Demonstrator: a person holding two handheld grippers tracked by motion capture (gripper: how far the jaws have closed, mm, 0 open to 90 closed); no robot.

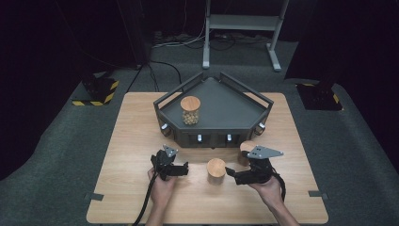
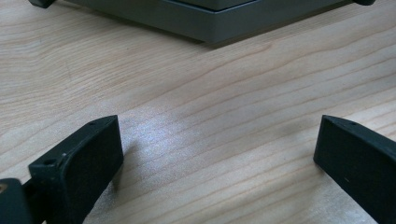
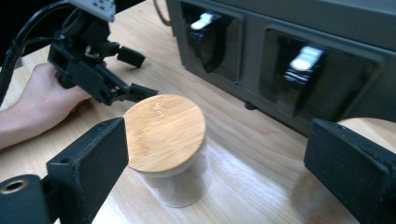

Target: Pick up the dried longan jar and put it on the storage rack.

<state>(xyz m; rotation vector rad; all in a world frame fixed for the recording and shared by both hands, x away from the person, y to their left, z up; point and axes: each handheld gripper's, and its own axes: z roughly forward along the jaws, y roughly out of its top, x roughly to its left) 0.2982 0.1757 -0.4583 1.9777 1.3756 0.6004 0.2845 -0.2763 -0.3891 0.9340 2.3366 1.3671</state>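
Three lidded jars are in sight: one with pale balls inside (image 1: pixel 190 110) stands on the grey tray (image 1: pixel 235 110), one (image 1: pixel 216 170) stands on the worktop (image 1: pixel 131 141) between the two grippers, and one (image 1: pixel 245 149) sits just behind the right gripper (image 1: pixel 232 173). Two grippers rest low over the wood. The right gripper's jaws are released, spread wide, the middle jar's bamboo lid (image 3: pixel 164 133) near one jaw. The left gripper (image 1: pixel 184 167) is likewise released, bare wood between its jaws.
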